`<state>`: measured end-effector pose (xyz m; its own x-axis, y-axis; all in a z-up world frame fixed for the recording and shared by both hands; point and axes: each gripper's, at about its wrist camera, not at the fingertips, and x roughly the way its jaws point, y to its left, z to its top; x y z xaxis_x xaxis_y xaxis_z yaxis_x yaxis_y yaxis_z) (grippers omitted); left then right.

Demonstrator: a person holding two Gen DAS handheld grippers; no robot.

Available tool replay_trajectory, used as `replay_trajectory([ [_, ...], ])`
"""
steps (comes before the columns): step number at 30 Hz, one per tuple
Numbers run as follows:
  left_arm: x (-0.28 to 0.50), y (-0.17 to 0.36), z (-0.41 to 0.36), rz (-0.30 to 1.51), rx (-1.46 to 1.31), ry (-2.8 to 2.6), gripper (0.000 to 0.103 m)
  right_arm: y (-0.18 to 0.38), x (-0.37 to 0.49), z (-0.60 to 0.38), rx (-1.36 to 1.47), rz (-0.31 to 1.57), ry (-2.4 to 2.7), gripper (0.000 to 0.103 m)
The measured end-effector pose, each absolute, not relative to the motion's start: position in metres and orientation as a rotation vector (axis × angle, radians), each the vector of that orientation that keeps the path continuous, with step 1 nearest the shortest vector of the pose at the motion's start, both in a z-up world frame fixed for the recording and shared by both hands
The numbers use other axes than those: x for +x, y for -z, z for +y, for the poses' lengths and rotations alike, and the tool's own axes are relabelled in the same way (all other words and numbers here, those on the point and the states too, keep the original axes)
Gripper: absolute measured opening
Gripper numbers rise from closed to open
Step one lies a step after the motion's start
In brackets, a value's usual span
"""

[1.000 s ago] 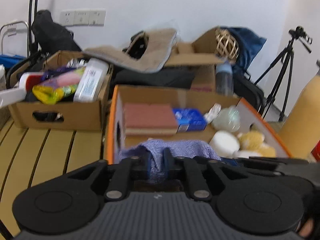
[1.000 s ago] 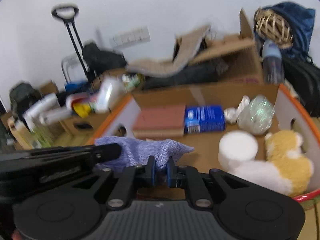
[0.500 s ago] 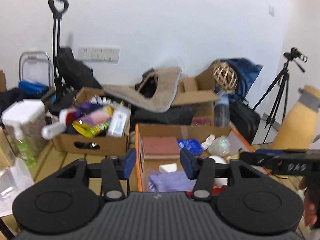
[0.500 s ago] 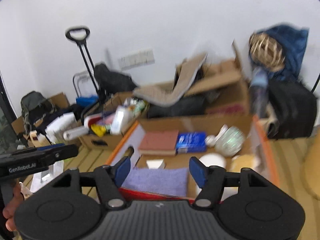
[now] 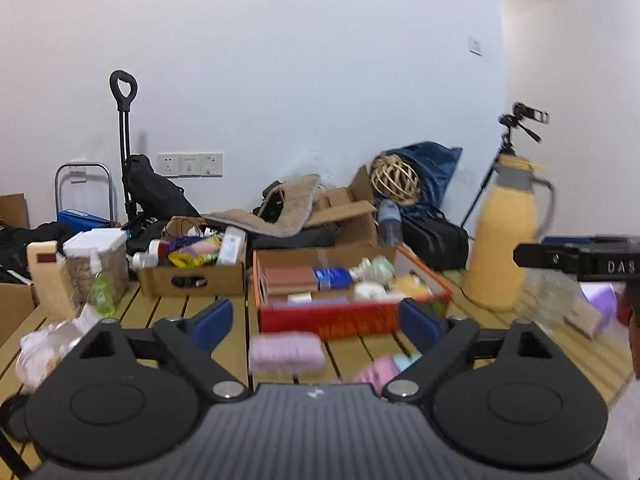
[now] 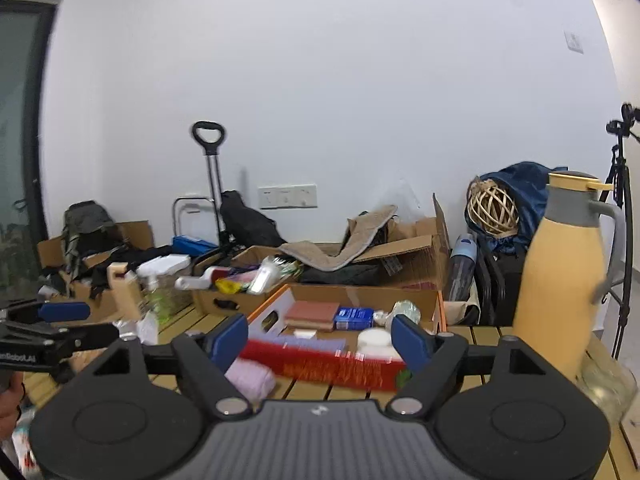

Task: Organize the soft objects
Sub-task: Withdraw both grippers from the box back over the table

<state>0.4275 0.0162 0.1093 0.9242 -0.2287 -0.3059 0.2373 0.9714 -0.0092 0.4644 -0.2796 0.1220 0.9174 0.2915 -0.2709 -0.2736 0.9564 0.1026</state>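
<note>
Lilac sponge [image 5: 286, 352] lay outside the orange-edged box [image 5: 344, 318]; both grippers, left gripper [image 5: 316, 326] and right gripper [image 6: 320, 342], had just opened empty; blurred approach risked misgrasp.

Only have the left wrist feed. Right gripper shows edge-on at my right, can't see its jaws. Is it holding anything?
Observer: No. The right gripper is open. Its jaws have just been opening and nothing is between the pads.
Operator: What's further left, off my frame?
Observer: A grey backpack stands in an open cardboard box against the wall.
Operator: And past that?
Observer: A dark glass door runs up the far left edge of the right wrist view.
</note>
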Motion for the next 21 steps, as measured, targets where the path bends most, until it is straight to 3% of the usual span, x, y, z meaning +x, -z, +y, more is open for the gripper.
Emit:
replay_trajectory([
  [4, 0.365, -0.082, 0.016, 0.302, 0.006, 0.214, 0.096, -0.104, 0.408, -0.272, 0.028, 0.281, -0.285, 0.079],
  [9, 0.308, -0.039, 0.016, 0.344, -0.045, 0.192, 0.098, -0.061, 0.331, -0.272, 0.101, 0.258, -0.279, 0.09],
  [13, 0.306, -0.035, 0.018, 0.356, -0.029, 0.188, 0.099, -0.025, 0.316, -0.273, 0.161, 0.401, -0.304, 0.089],
  [21, 0.33, -0.03, 0.024, 0.339, -0.145, 0.148, 0.099, -0.015, 0.333, -0.274, 0.206, 0.384, -0.272, 0.088],
])
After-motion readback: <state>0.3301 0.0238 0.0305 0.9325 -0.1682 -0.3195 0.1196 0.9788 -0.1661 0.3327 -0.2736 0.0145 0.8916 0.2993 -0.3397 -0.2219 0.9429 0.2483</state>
